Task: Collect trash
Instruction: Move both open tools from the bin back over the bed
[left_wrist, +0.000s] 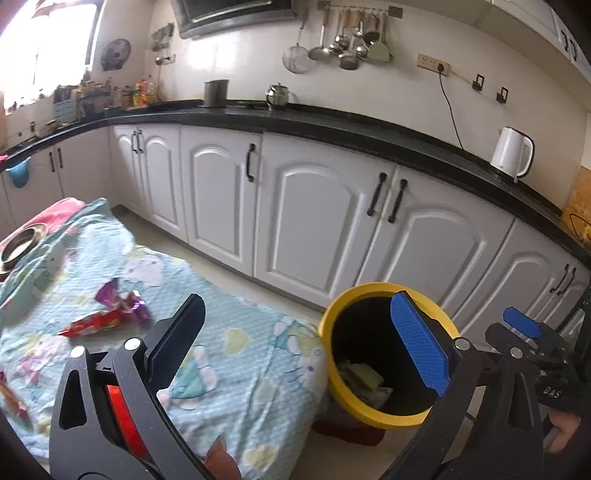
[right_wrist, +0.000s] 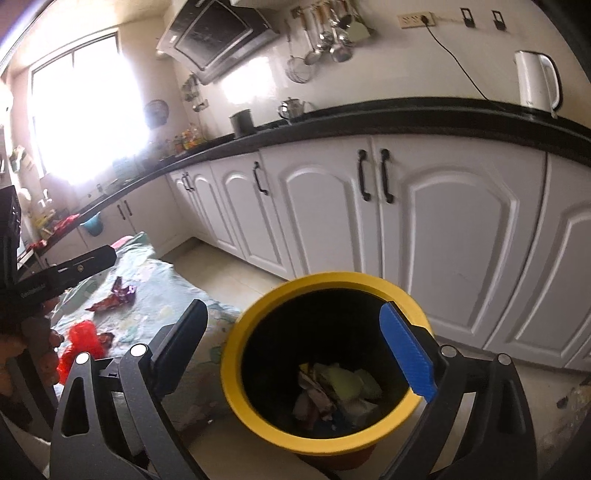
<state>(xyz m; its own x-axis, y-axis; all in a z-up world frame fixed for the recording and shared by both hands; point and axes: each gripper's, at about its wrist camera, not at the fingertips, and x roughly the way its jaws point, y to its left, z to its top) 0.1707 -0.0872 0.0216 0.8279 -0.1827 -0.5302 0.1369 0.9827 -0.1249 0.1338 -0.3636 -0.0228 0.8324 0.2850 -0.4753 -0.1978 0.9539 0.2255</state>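
Both of your grippers were wide apart and held nothing at this moment. Your left gripper (left_wrist: 299, 339) stood in the lower middle of the left wrist view, with its black finger over the patterned cloth (left_wrist: 236, 354) and its blue pad (left_wrist: 421, 343) in front of the mouth of the yellow bin (left_wrist: 332, 369). Your right gripper (right_wrist: 295, 354) stood over the same yellow bin (right_wrist: 236, 384) in the right wrist view, and crumpled trash (right_wrist: 336, 391) lay at the bottom of the bin, in the lower middle of that frame. More trash was on the cloth: a red wrapper (left_wrist: 94, 325) and a purple wrapper (left_wrist: 123, 299) lay touching each other at the left of the left wrist view. In the right wrist view a red plastic piece (right_wrist: 81, 347) lay at the lower left, near your hand (right_wrist: 40, 347). A white kettle (left_wrist: 513, 153) stood on the black counter (left_wrist: 332, 127) at the upper right.
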